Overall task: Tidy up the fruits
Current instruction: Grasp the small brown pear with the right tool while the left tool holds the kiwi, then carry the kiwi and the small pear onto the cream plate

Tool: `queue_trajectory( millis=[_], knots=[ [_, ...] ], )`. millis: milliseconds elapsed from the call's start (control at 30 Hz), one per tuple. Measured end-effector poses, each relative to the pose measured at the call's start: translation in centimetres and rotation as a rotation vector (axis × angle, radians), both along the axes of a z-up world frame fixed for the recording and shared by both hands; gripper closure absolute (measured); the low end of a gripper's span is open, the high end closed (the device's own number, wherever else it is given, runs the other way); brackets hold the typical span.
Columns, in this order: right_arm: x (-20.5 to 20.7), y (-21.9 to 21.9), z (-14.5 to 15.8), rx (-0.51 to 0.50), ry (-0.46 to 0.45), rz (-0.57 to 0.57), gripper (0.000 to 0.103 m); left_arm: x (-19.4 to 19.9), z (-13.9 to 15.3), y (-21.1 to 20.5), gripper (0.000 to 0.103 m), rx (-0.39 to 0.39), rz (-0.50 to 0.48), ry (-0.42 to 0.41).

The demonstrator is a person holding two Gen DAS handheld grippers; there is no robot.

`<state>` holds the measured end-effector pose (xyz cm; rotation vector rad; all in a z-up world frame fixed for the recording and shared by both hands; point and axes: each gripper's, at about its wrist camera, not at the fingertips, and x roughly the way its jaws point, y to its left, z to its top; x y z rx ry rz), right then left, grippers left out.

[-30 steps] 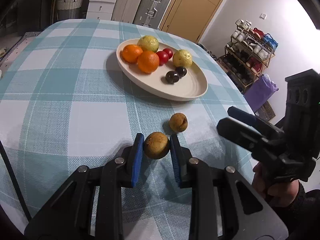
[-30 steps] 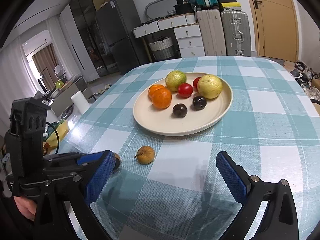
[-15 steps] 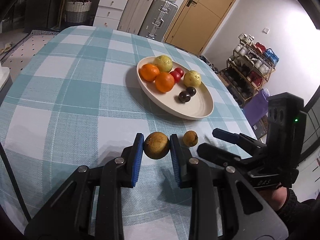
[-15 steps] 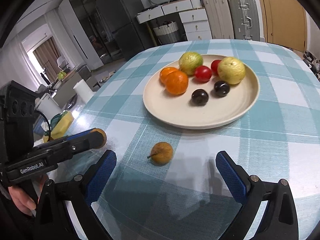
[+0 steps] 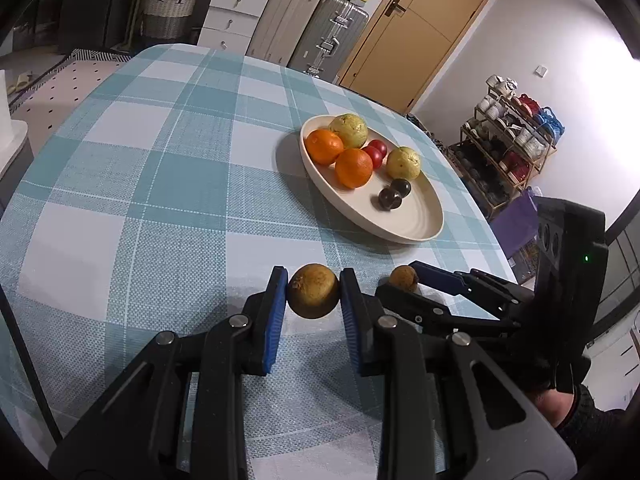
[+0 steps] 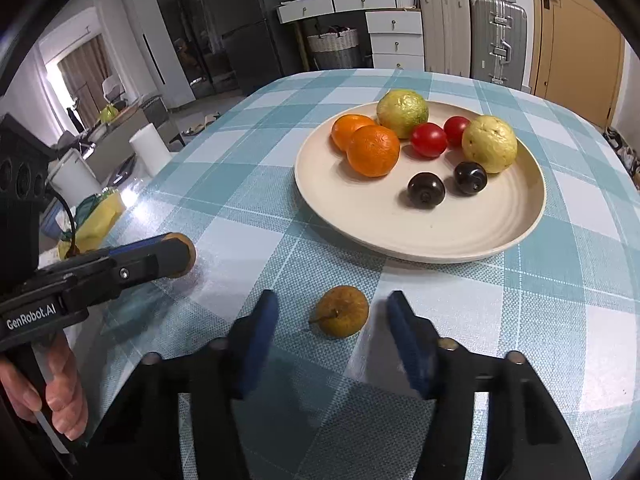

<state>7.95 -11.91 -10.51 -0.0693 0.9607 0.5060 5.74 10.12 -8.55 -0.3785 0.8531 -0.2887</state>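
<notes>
1. Brown, round fruit sits clamped between the left gripper's blue pads, lifted off the checked tablecloth.
2. Right gripper straddles the small brown pear, fingers wide, neither touching.
3. Pear lies on the cloth near the plate, stem pointing left.

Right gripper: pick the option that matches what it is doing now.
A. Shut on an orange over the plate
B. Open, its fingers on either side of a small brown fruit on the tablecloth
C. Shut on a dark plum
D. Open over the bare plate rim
B: the right gripper is open, its blue fingers apart on either side of the small brown fruit, which lies on the tablecloth.
</notes>
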Motion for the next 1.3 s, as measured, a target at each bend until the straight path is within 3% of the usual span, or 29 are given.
queue_trajectory(
  millis=[33, 167, 467, 800, 1300],
  knots=[
    [-0.1, 0.1, 0.0, -0.008, -0.004, 0.006, 0.059, 0.0, 0.0, 0.0, 0.079, 0.0, -0.002, 0.003],
    [-0.3, 0.3, -0.1, -0.027, -0.018, 0.018, 0.074, 0.3, 0.0, -0.3, 0.079, 0.004, -0.001, 0.008],
    [-0.9, 0.1, 0.5, -0.027, -0.054, 0.028, 0.075, 1.1, 1.1, -1.5, 0.079, 0.034, -0.014, -0.002],
    [-1.5, -1.0, 3.6, -0.036, -0.147, 0.009, 0.075, 3.2, 2.6, -3.6, 0.079, 0.047, -0.042, -0.015],
    [1.9, -2.8, 5.7, -0.03, -0.18, -0.038, 0.075, 7.8, 3.6, -6.3, 0.079, 0.055, -0.075, -0.012]
  ],
)
